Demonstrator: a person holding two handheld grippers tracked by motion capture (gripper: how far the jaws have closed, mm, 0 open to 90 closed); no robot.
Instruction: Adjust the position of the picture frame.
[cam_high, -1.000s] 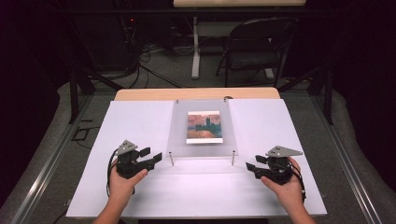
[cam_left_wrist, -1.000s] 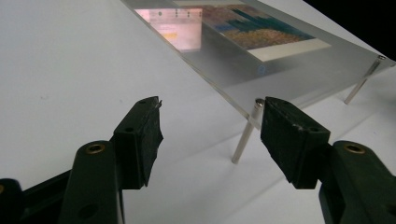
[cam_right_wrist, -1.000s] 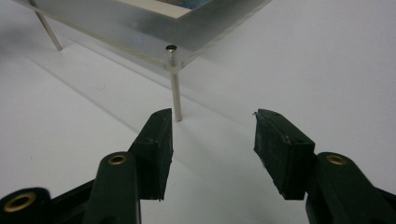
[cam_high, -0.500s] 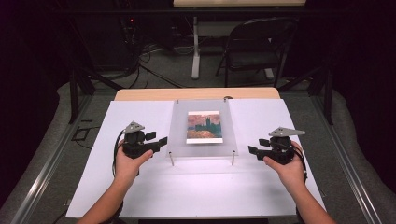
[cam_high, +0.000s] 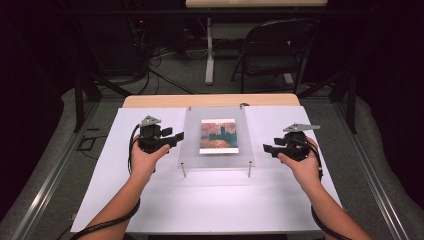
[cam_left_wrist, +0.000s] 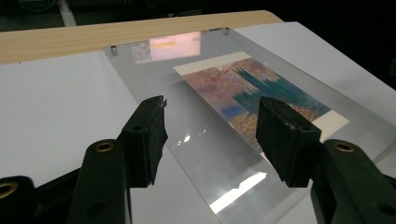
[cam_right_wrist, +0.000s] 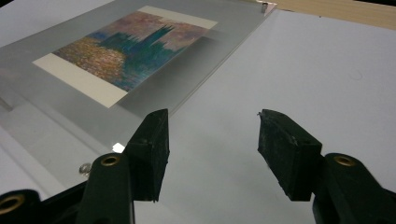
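Both hands have moved up from the near edge to flank the clear acrylic panel on short metal standoffs (cam_high: 217, 136), centre of the white surface (cam_high: 150, 200), a painted postcard (cam_high: 218, 135) beneath it. Left claw (cam_high: 176, 136) at 9 o'clock, jaws wide, just been narrowing, nothing between. Right claw (cam_high: 267, 149) at 3 o'clock, wide, empty. Likely a two-sided lift next. Standoff pins (cam_high: 249, 169) sit close; nothing blocks.

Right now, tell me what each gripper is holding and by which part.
Nothing is held. The left gripper and the right gripper both stand open and empty, one at each side edge of the clear panel over the picture.
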